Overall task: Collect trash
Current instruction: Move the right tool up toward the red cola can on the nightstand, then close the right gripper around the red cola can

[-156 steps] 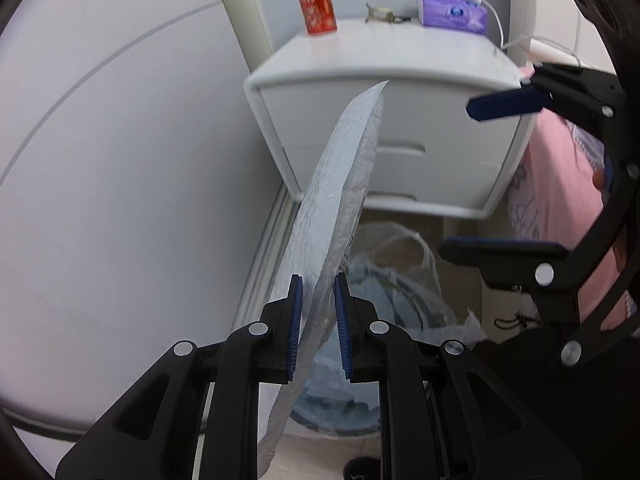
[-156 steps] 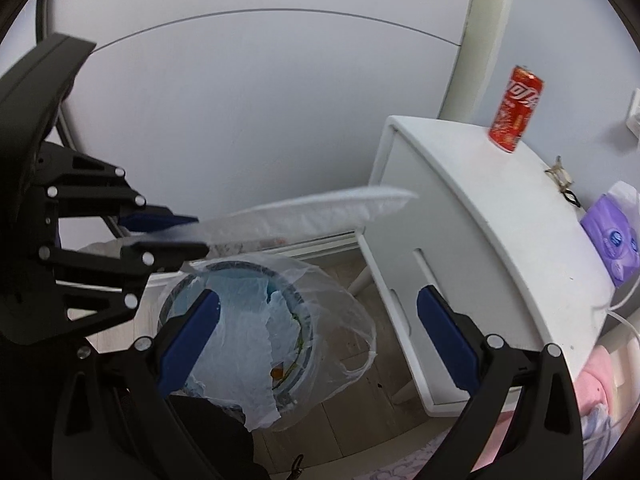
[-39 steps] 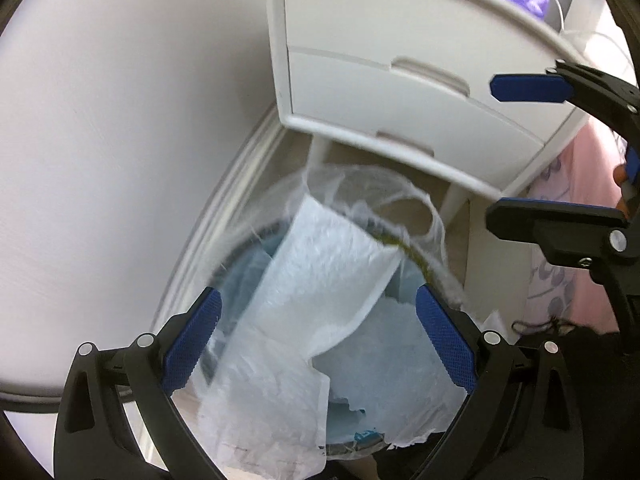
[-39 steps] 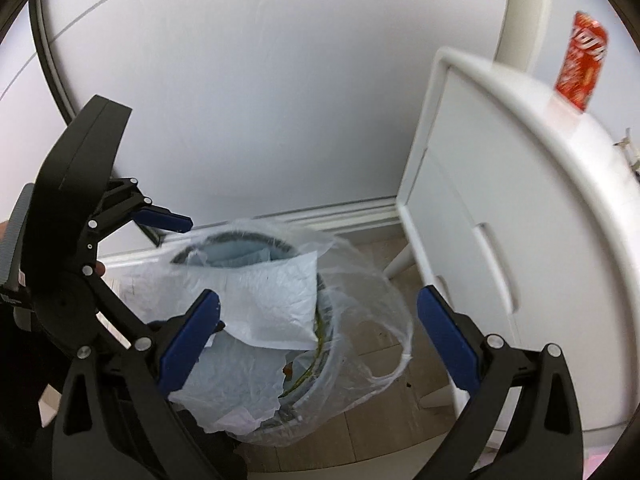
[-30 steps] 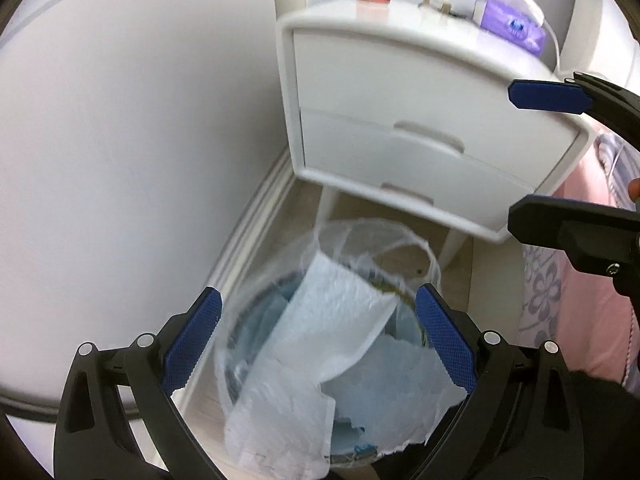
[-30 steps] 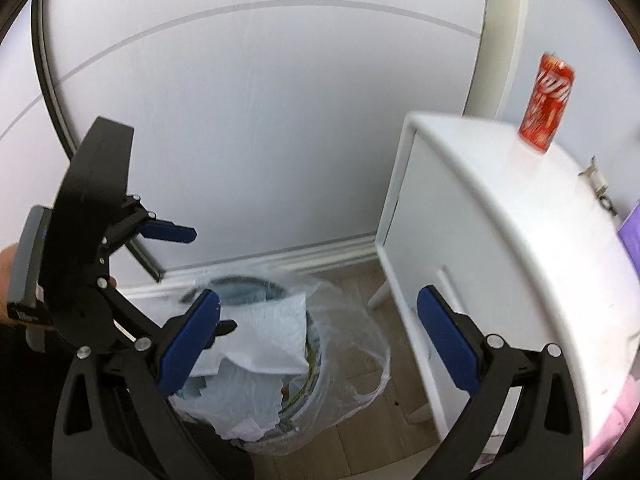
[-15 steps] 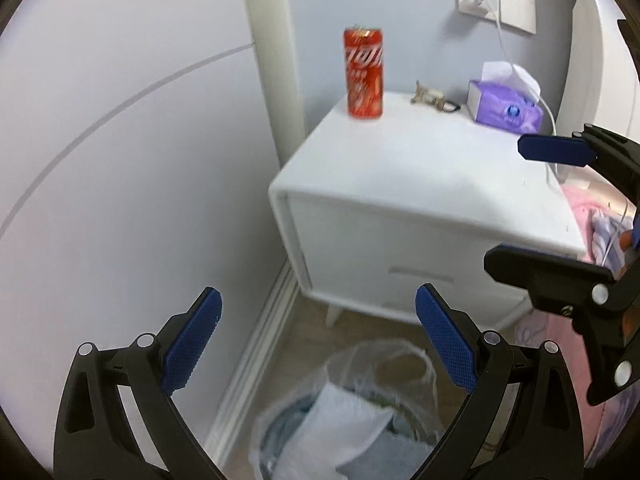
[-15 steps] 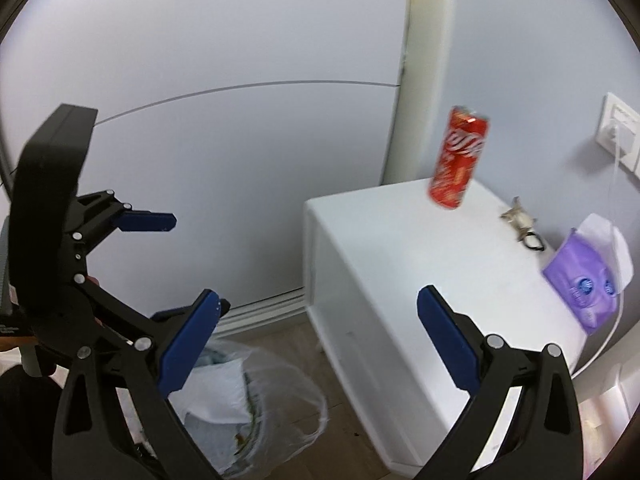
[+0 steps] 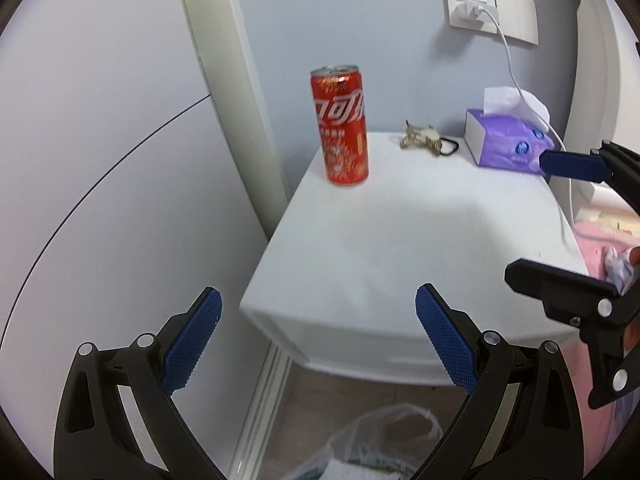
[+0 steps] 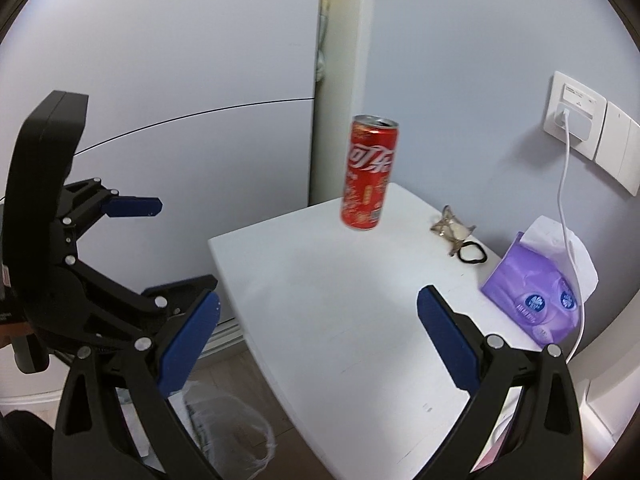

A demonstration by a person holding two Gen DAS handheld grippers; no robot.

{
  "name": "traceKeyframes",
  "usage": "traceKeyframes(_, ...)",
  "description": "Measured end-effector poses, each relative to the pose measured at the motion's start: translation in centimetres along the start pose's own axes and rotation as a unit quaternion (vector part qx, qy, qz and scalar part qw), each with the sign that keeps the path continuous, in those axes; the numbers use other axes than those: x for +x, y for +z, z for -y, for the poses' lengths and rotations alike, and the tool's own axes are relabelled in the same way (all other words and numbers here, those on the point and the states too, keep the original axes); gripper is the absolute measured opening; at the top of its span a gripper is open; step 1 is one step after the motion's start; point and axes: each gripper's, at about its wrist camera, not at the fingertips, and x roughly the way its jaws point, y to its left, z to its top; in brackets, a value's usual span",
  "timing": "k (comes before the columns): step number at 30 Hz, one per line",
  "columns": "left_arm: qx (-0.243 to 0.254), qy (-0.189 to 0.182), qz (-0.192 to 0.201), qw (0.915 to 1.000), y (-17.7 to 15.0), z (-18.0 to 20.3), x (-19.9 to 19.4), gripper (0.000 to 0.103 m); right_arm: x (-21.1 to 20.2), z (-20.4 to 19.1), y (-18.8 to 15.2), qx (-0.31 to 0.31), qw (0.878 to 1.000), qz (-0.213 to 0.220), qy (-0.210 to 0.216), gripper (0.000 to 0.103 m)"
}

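A red soda can (image 9: 342, 126) stands upright at the back left of the white nightstand (image 9: 400, 248); it also shows in the right wrist view (image 10: 368, 172). My left gripper (image 9: 316, 344) is open and empty, raised in front of the nightstand's near edge. My right gripper (image 10: 318, 332) is open and empty above the nightstand top (image 10: 352, 320). The bin's clear plastic liner (image 9: 376, 444) shows on the floor below; it also shows in the right wrist view (image 10: 228, 432).
A purple tissue box (image 9: 508, 144) with a white charging cable (image 9: 516, 76) sits at the back right. A hair clip and black hair tie (image 9: 428, 142) lie beside the can. A wall socket (image 9: 472, 12) is above. Pink bedding (image 9: 600, 240) is at the right.
Both grippers rose from over the bin, where the white wrapper was dropped, to nightstand height. The can now appears nearer and larger in both views.
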Motion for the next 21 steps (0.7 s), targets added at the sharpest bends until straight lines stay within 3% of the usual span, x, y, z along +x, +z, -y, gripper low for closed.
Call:
traceKeyframes(8,0.021,-0.009,0.005,0.9997,3.9,0.4,3.5,0.095,2.7,2.6,2.9,0.017,1.000,0.006,-0.009,0.096)
traceKeyframes(12,0.008,-0.018,0.005,0.9998,5.1,-0.4,5.0,0.095,4.2,3.6,4.6,0.019,1.000,0.011,-0.013,0.096)
traceKeyframes(21,0.029,-0.016,0.008,0.9994,6.9,-1.0,7.3,0.095,8.0,5.4,7.4,0.014,1.000,0.009,-0.024,0.096)
